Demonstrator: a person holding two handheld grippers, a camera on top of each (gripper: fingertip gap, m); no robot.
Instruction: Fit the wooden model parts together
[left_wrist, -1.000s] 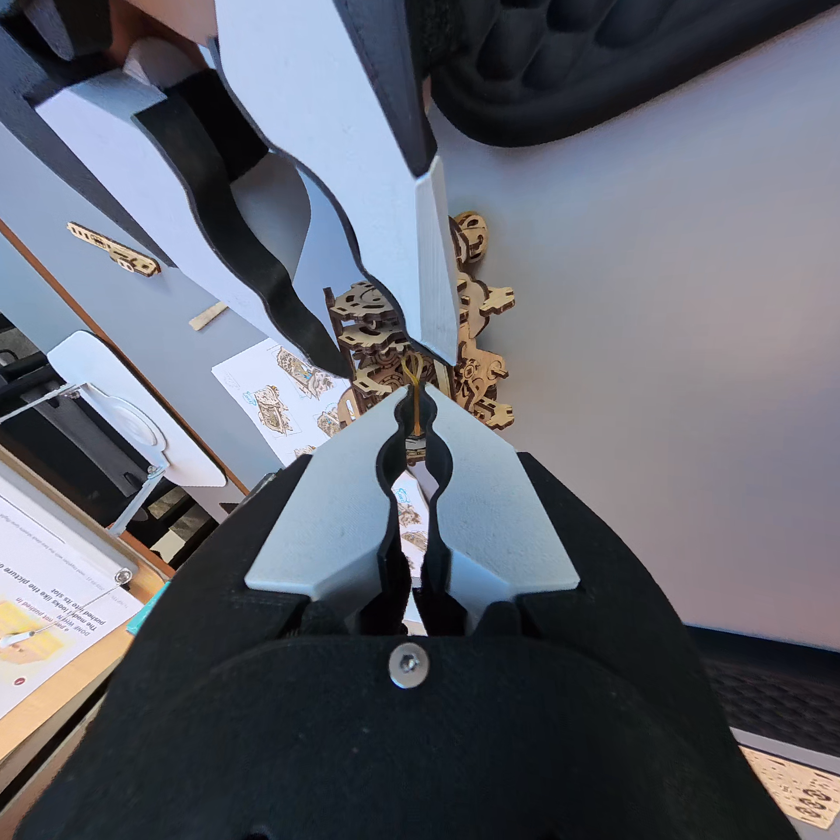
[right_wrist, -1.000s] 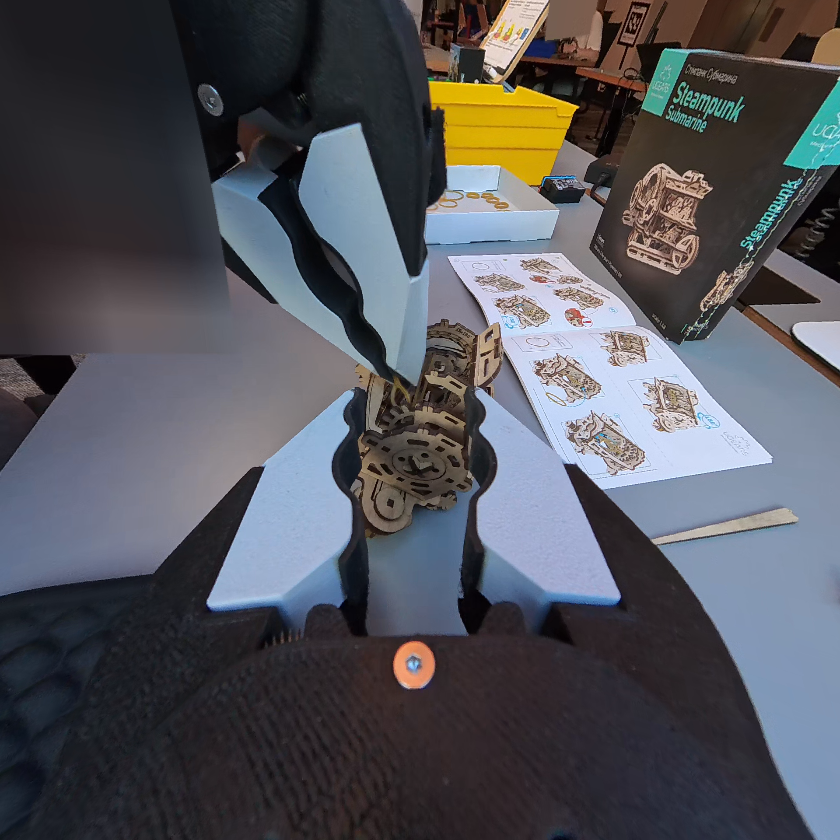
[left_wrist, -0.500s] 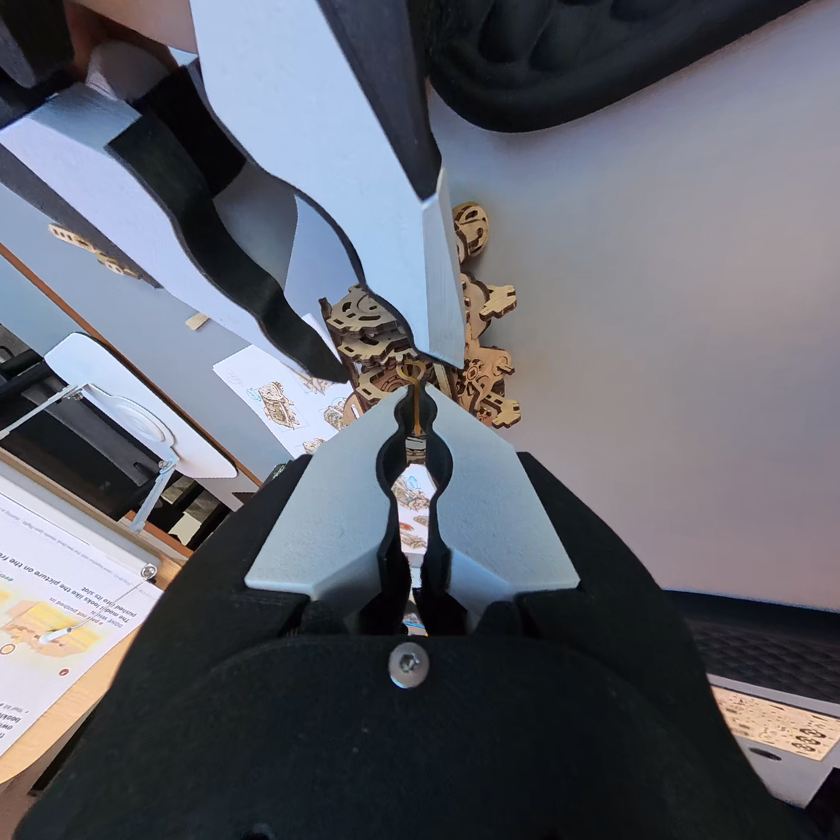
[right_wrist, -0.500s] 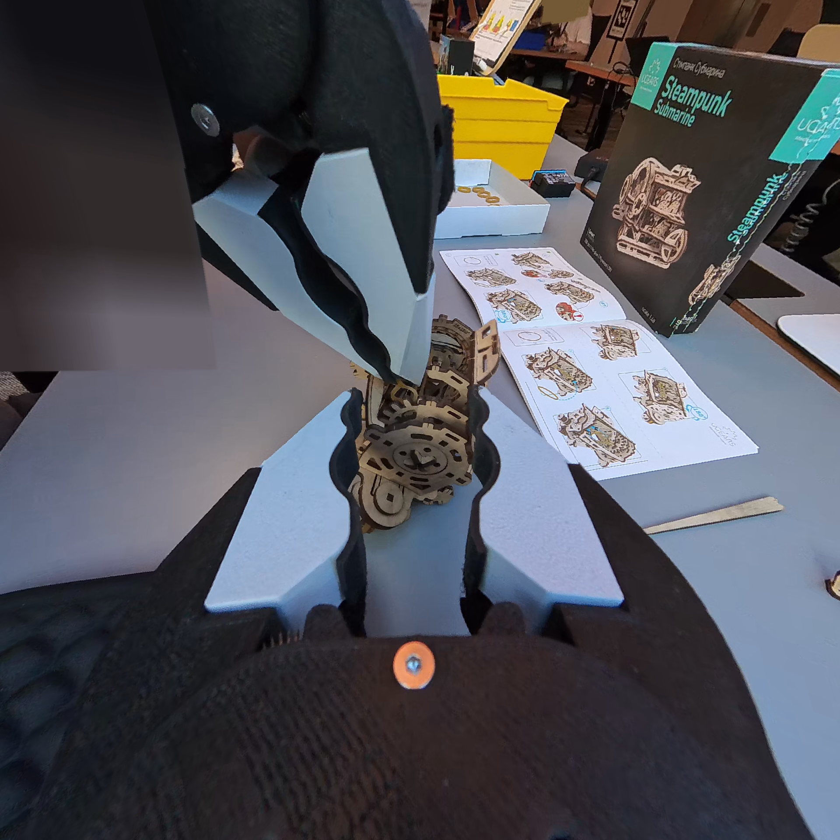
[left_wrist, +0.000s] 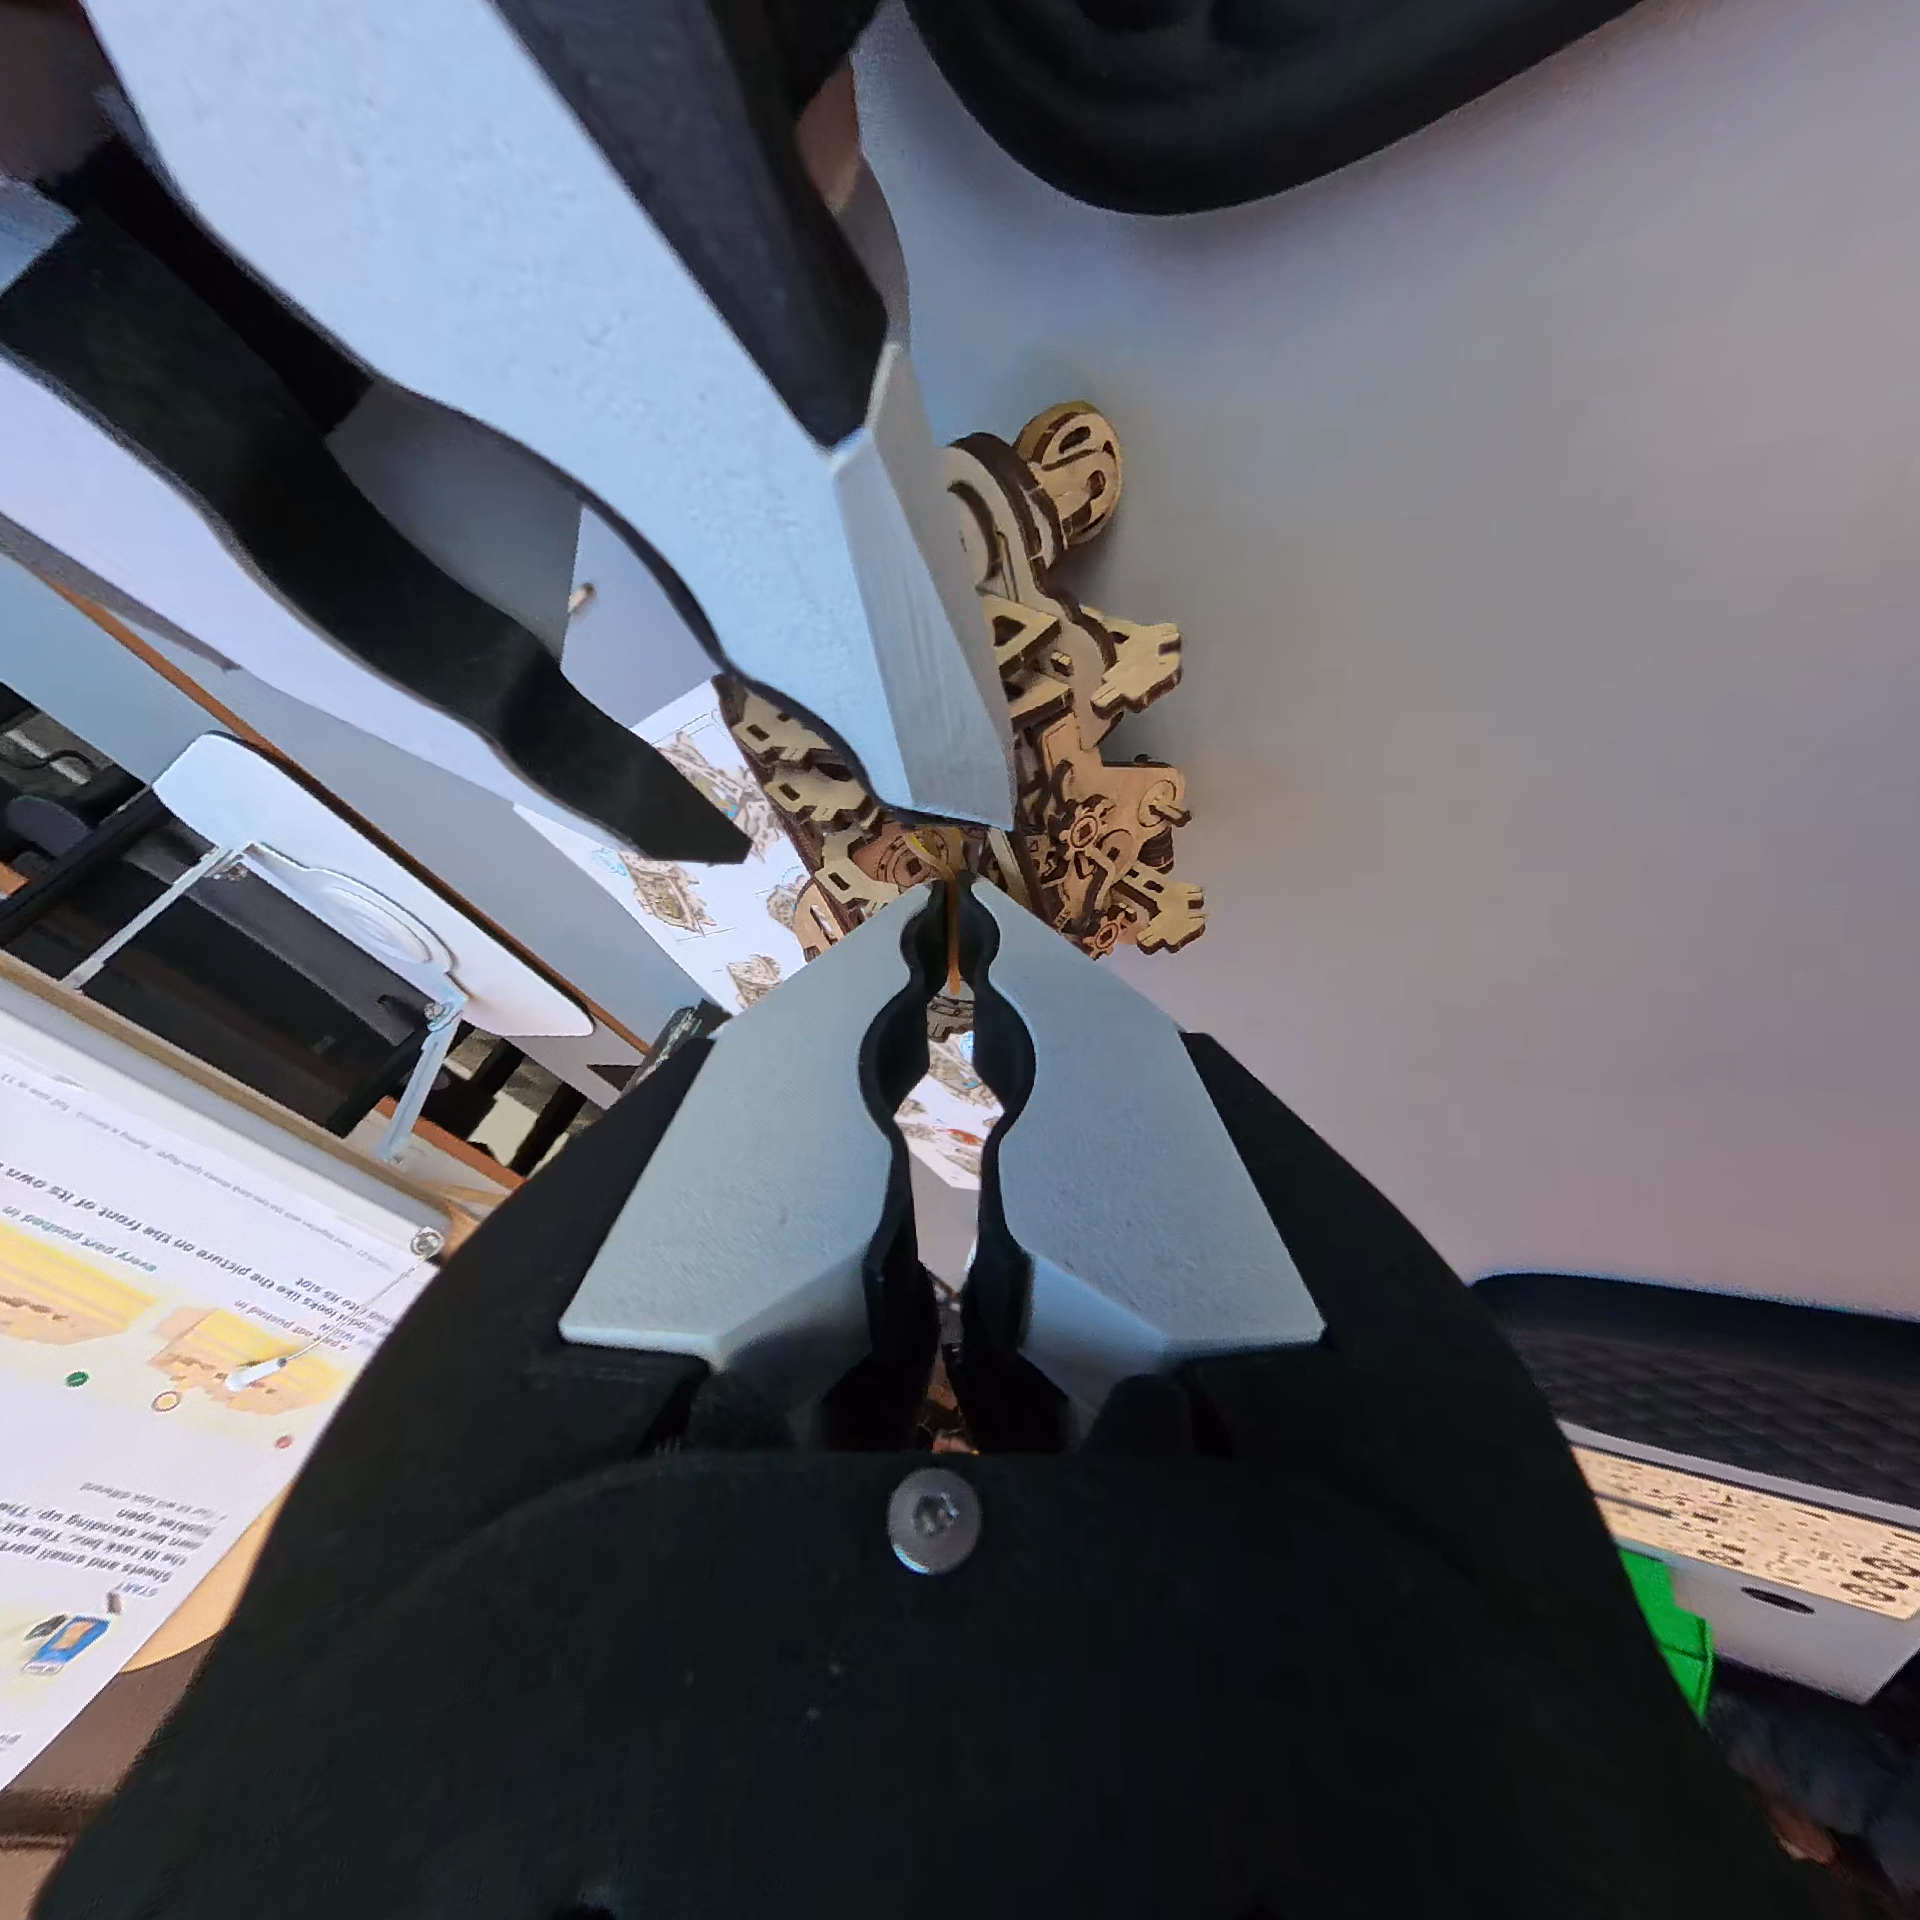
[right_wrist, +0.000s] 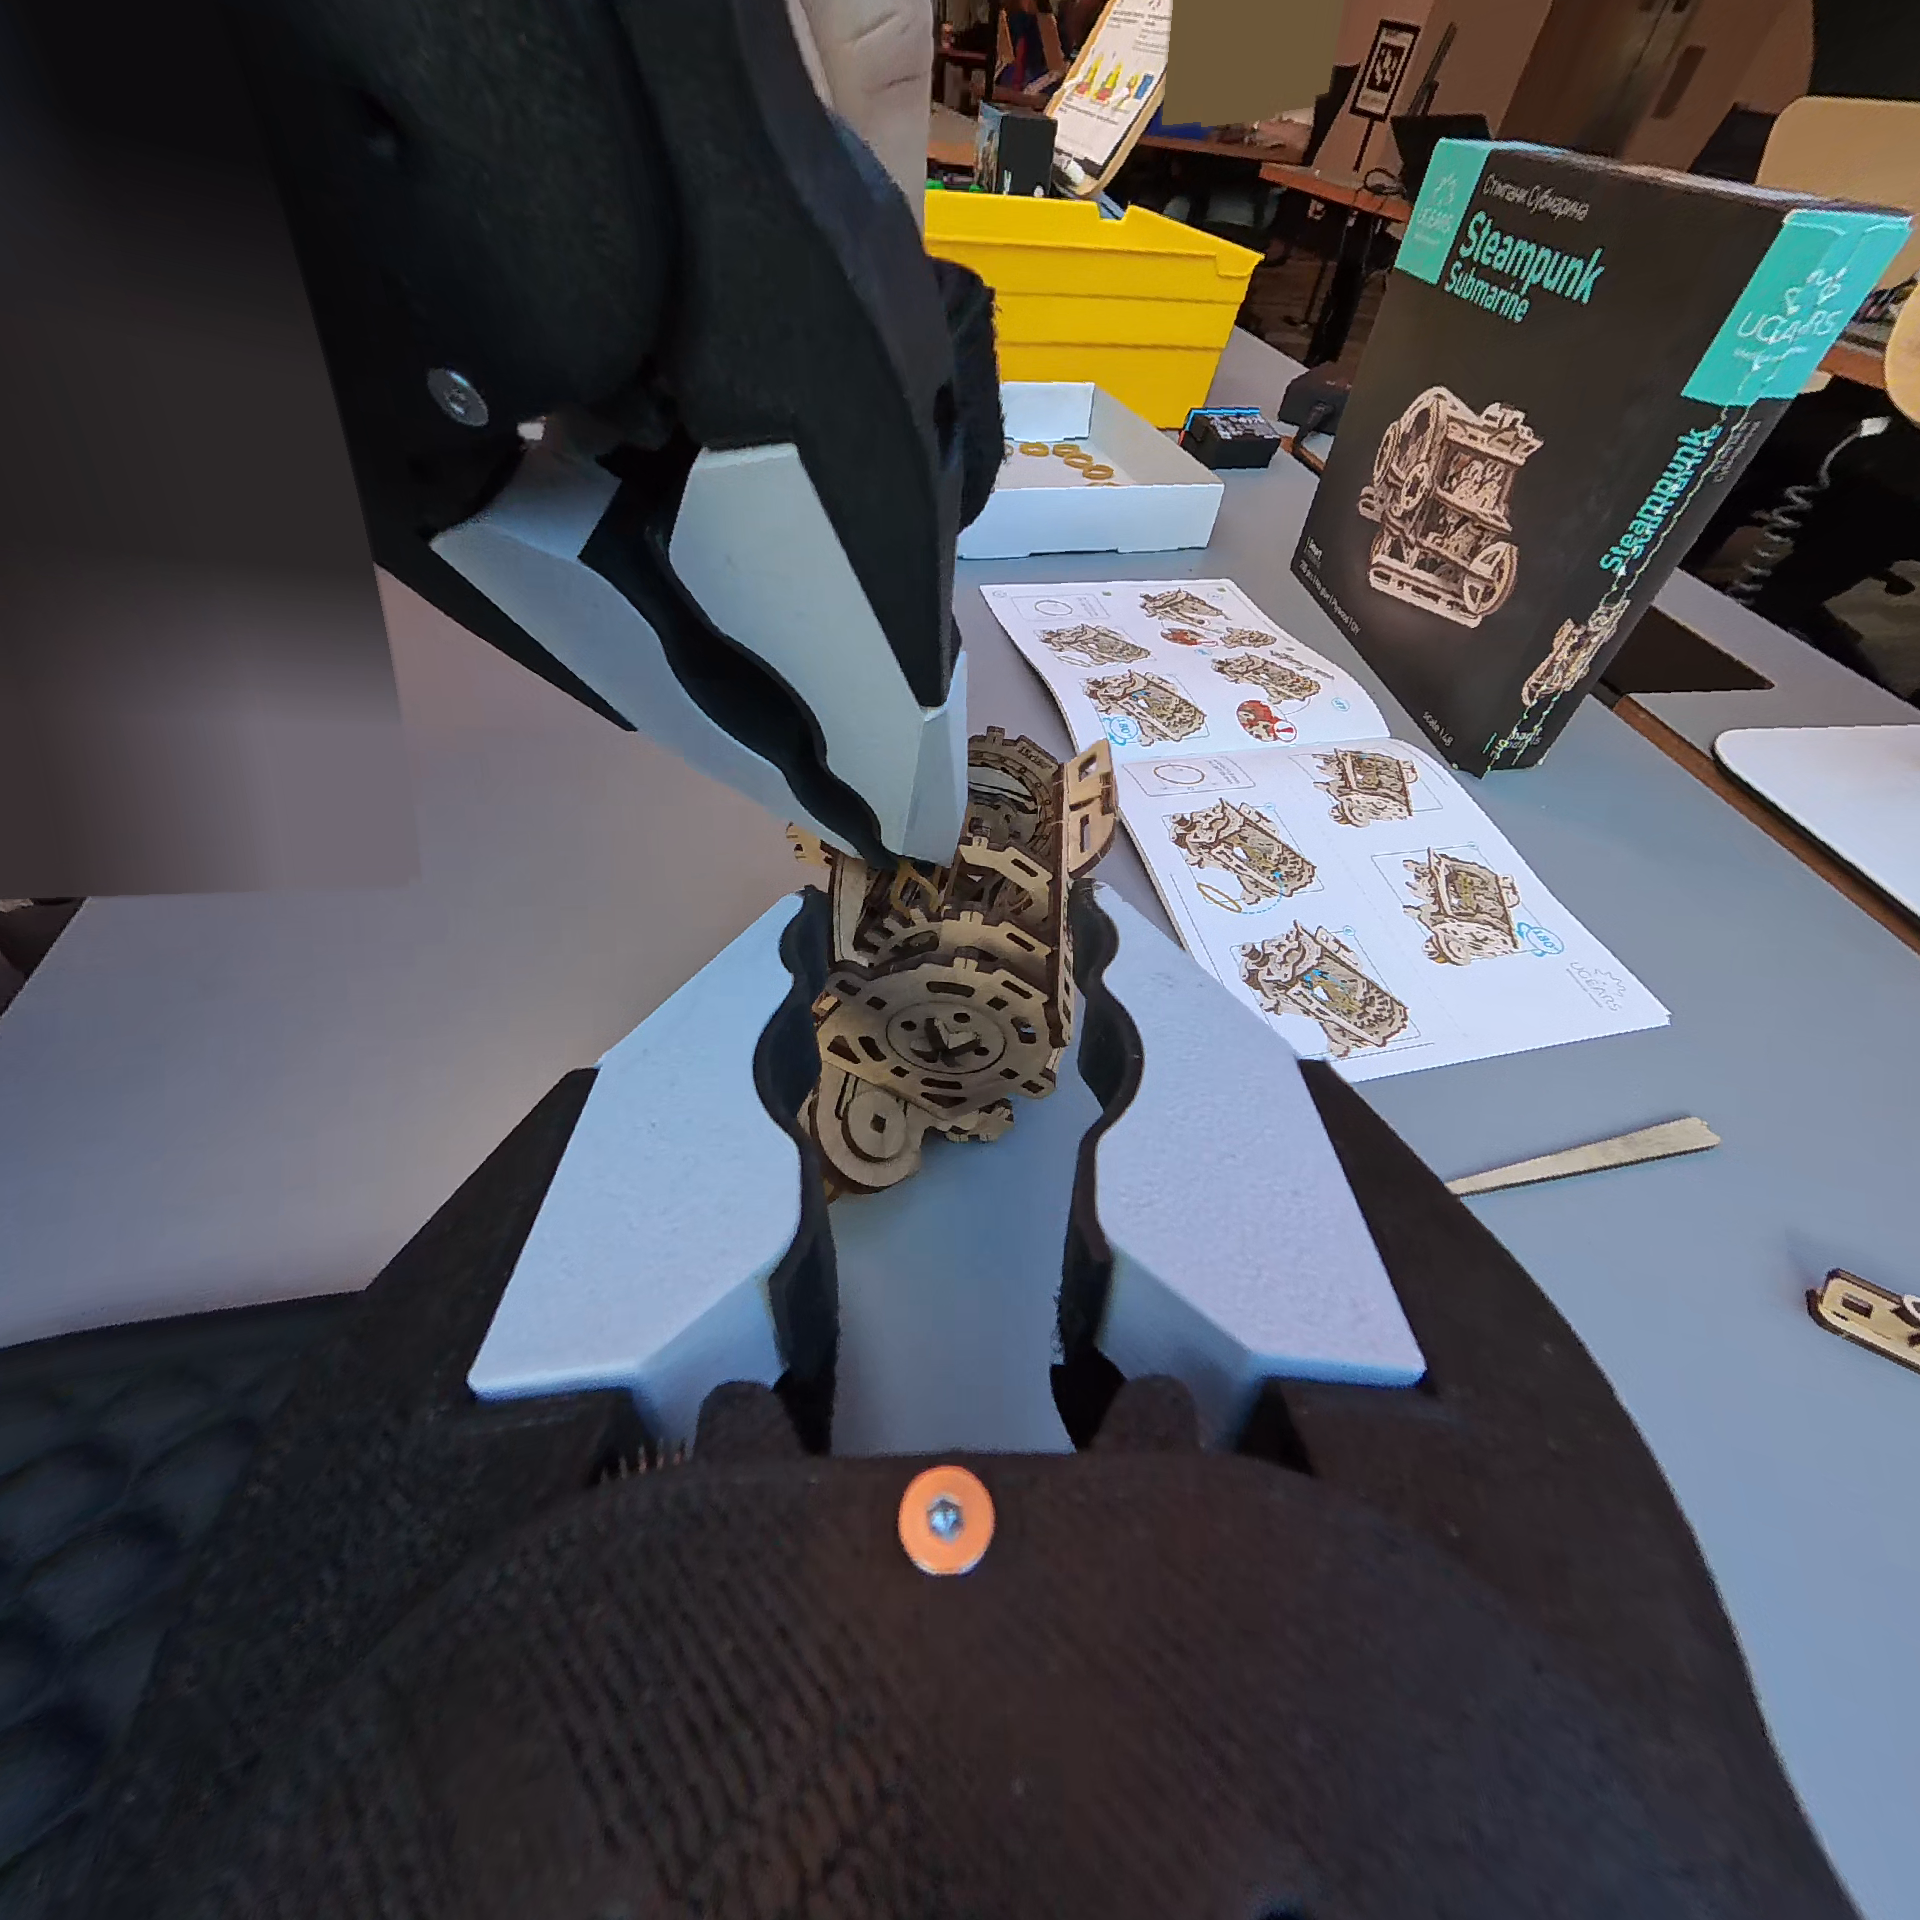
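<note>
The right gripper (right_wrist: 940, 997) has its jaws clamped on the wooden model (right_wrist: 935, 997), mid-bench. The left gripper (left_wrist: 951, 904) pinches a thin rubber band (left_wrist: 951, 935). Light, brittle fretwork: hold its solid side plates.

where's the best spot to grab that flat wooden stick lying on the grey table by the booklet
Grip the flat wooden stick across its narrow width near the middle, coming straight down from above. It lies flat on the grey table, long and thin, clear of the open instruction booklet, so its thin edges are probably the only faces to pinch.
</note>
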